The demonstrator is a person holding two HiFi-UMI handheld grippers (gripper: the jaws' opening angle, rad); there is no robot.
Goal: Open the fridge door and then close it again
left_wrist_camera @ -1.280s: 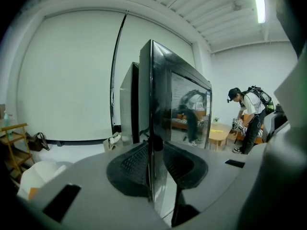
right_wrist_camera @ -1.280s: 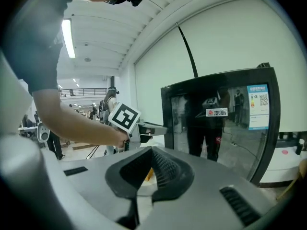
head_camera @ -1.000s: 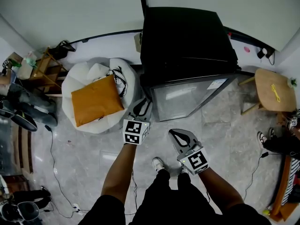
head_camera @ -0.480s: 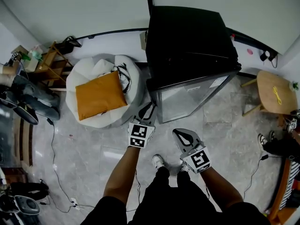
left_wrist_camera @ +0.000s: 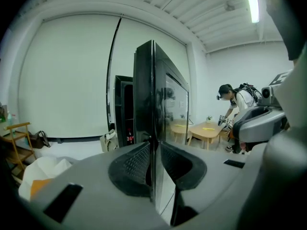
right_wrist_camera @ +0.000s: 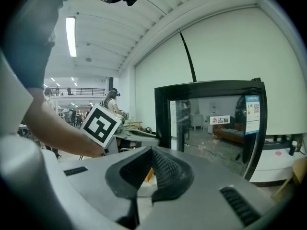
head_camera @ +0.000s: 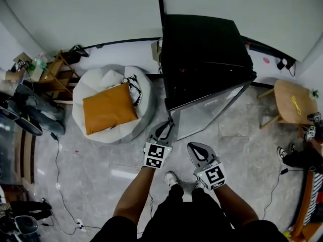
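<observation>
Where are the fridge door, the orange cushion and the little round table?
fridge door (head_camera: pixel 204 114): head view, on its glass pane.
orange cushion (head_camera: pixel 109 108): head view, its middle.
round table (head_camera: pixel 283 96): head view, on its wooden top.

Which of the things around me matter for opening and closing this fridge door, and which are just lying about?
Job in hand:
- black fridge
- its glass-fronted door, ajar
- left gripper, whose jaws have just closed further on the door's edge

Just lying about:
- white beanbag
- orange cushion on it
- round wooden table
- wooden rack
</observation>
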